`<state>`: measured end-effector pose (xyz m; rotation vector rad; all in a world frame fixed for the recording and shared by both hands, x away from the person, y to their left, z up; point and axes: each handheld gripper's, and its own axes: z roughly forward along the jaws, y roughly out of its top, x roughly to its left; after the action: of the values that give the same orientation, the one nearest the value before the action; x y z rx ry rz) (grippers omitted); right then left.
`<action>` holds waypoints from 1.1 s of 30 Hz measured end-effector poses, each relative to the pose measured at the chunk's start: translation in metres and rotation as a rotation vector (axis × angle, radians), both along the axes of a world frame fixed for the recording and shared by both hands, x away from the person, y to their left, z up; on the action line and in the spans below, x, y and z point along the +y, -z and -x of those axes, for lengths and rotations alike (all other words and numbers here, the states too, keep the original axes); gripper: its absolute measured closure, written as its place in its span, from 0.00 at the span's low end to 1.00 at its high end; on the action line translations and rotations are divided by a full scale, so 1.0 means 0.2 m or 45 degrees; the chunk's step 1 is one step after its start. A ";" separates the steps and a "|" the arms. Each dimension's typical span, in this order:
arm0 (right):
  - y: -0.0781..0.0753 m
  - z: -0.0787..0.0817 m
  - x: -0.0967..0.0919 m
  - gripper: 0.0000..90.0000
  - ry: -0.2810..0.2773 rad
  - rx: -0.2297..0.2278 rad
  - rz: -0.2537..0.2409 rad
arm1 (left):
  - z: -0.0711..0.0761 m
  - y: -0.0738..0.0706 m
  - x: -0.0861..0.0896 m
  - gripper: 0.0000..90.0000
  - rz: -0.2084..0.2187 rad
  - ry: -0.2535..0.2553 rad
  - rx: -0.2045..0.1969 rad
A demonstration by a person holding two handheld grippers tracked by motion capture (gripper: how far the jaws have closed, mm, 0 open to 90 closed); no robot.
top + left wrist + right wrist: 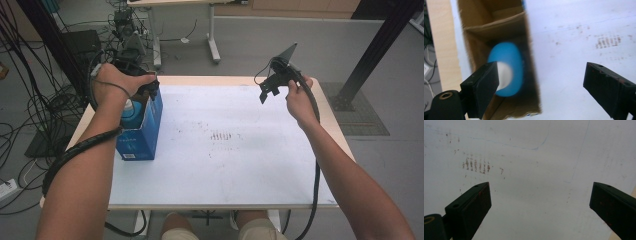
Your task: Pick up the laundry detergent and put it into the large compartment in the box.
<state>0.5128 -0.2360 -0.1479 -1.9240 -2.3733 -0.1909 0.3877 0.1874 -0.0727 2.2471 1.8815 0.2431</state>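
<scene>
A blue carton [142,132] stands upright at the table's left edge, its top open and its inside brown [499,25]. A blue bottle [510,67] with a white cap stands inside it, its top visible from the high view [131,112]. My left gripper [149,90] hangs just above the carton's mouth; in its own view my left gripper [541,82] is open, its jaws wide apart with nothing between them. My right gripper [266,92] is held above the table's far right part, and its own view shows my right gripper [540,205] open and empty.
The white table top [225,165] has faint brown marks near its middle [475,166] and thin blue pen lines. A wooden border runs along the table's left edge [441,45]. Cables and black frame posts stand on the floor to the left and behind.
</scene>
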 end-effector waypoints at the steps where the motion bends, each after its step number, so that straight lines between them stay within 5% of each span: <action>1: 0.00 0.00 0.00 0.04 0.002 -0.002 -0.001 | 0.00 0.00 -0.02 0.15 0.002 0.013 -0.006; 17: -0.02 0.02 -0.02 0.04 0.009 -0.011 -0.004 | -0.03 0.00 -0.27 0.14 0.058 0.181 -0.012; 33: -0.01 0.02 -0.01 0.04 0.008 -0.008 -0.001 | -0.02 0.00 -0.34 0.13 0.063 0.248 -0.024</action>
<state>0.5094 -0.2379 -0.1449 -1.9339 -2.3708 -0.1990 0.3926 0.1185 -0.0722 2.3652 1.6259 0.1845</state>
